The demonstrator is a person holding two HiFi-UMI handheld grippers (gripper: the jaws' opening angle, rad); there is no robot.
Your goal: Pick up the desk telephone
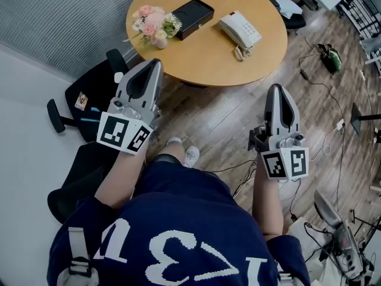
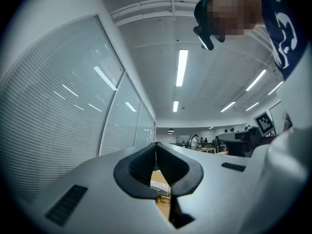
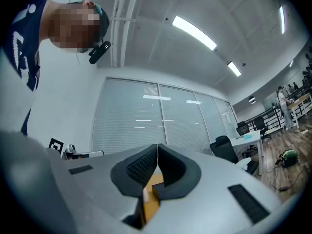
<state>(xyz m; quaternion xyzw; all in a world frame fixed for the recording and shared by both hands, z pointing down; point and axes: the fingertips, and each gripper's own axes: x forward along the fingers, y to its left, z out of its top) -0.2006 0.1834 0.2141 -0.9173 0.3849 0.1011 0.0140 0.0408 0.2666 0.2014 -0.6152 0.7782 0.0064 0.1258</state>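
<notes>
A white desk telephone [image 1: 239, 30] with a coiled cord lies on the round wooden table [image 1: 202, 52] at the right side of its top. My left gripper [image 1: 149, 64] is shut and empty, its tip just over the table's near left edge. My right gripper [image 1: 280, 91] is shut and empty too, held over the wooden floor to the right of the table, well short of the phone. In the left gripper view the jaws [image 2: 156, 145] meet at their tips with nothing between them. The right gripper view shows the same closed jaws [image 3: 157, 147].
A black box [image 1: 191, 16] and a pink flower bouquet [image 1: 153, 24] sit on the table's left half. A black office chair [image 1: 89, 100] stands at the left beside my legs. Cables [image 1: 321, 88] run across the floor at the right.
</notes>
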